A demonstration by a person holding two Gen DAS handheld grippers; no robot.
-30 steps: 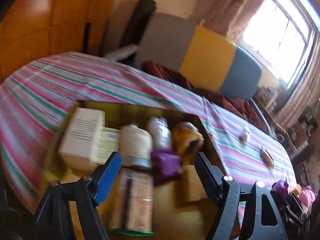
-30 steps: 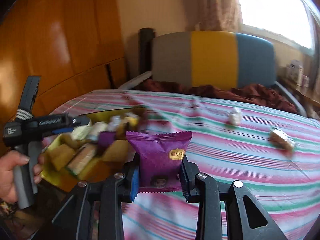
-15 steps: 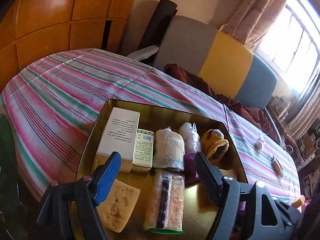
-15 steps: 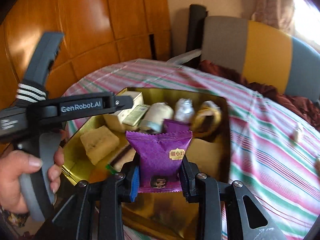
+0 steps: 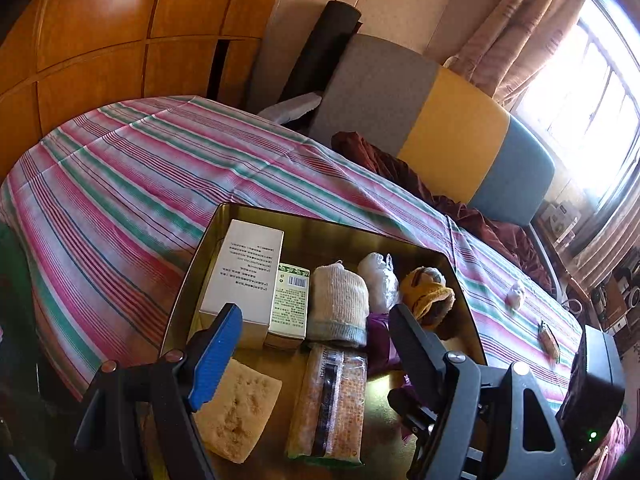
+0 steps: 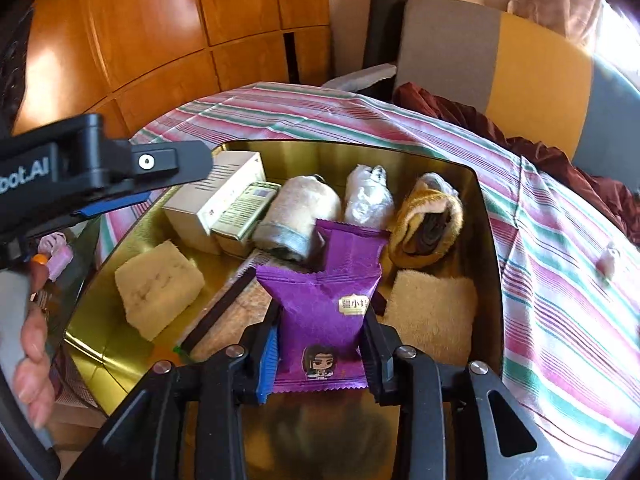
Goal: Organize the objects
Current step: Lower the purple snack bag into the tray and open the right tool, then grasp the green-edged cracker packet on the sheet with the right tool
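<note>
**Purple packet over the tin, ready to drop**

Right gripper (image 6: 320, 354) pinches a purple packet (image 6: 320, 312) by its lower half, pads on both side edges; its jaws have just been easing apart, with the packet between them and not yet free. The packet hangs above the gold tin (image 6: 486, 216), over a second purple packet (image 6: 352, 244) lying inside.

Handling, as a judgement: light, crinkly foil pouch, soft and puffed, likely a small cake or snack inside, so crushable. Slick film; best held at the sides or the crimped seam, not squeezed across the middle.

Tin is crowded: white box (image 5: 244, 272), green carton (image 5: 290, 304), rolled cloth (image 5: 340, 304), cracker pack (image 5: 332, 396), sponge (image 6: 158, 284). Free floor shows near the front edge.

Left gripper (image 5: 314, 344) hovers over the tin with jaws wide and nothing between them.
</note>
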